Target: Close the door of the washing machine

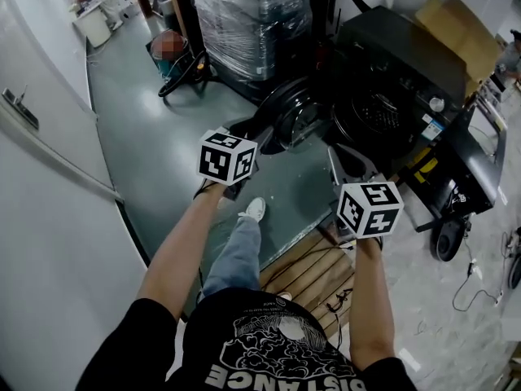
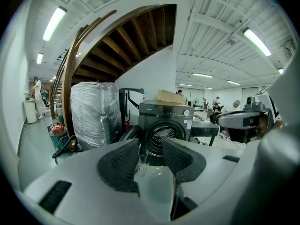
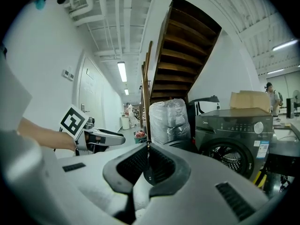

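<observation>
The dark front-loading washing machine (image 1: 395, 88) stands at the upper right, its drum mouth facing me. Its round door (image 1: 291, 114) hangs swung open to the left of the drum. In the left gripper view the washing machine (image 2: 163, 118) is straight ahead and the door (image 2: 131, 134) shows just left of the drum. My left gripper (image 2: 151, 146) is open with nothing between its pads, and it points at the door's edge (image 1: 247, 137). My right gripper (image 3: 148, 150) is shut and empty, held short of the machine (image 3: 234, 135), to the right of the left gripper (image 3: 98, 137).
A plastic-wrapped pallet load (image 1: 252, 19) stands behind the door, with a red and teal canister (image 1: 171, 51) to its left. A cardboard box (image 1: 456, 31) lies on the machine. A wooden pallet (image 1: 313, 271) lies by my feet. A wheeled cart (image 1: 456, 194) is at the right, a white wall (image 1: 41, 153) at the left.
</observation>
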